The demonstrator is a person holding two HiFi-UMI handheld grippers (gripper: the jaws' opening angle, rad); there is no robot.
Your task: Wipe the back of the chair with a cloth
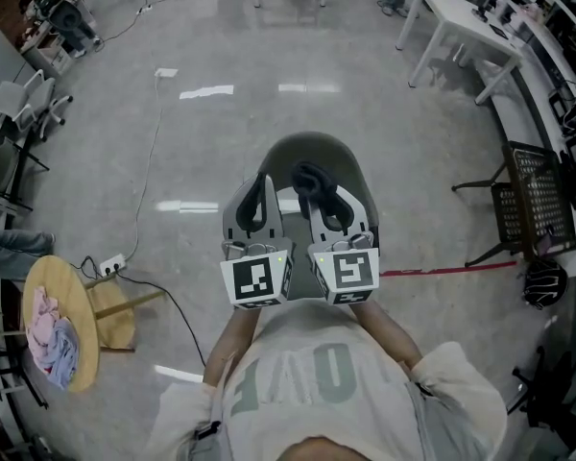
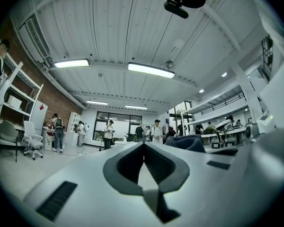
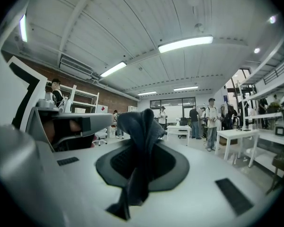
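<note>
A grey shell chair (image 1: 317, 152) stands on the floor right in front of me, seen from above. Both grippers are held close to my chest over it, side by side. My right gripper (image 1: 319, 188) (image 3: 141, 143) is shut on a dark grey-blue cloth (image 1: 310, 180) (image 3: 139, 126), which bunches up above the jaws and hangs a little below them. My left gripper (image 1: 254, 192) (image 2: 144, 148) is shut with nothing between its jaws. In the left gripper view the cloth (image 2: 185, 143) shows as a dark lump to the right. Neither gripper view shows the chair.
A round wooden stool (image 1: 88, 339) with pink and blue cloths stands at lower left, a power strip (image 1: 111, 262) and cables beside it. A black mesh chair (image 1: 528, 200) and a helmet (image 1: 544, 281) are at right, a white table (image 1: 461, 22) at far right. People stand far across the room.
</note>
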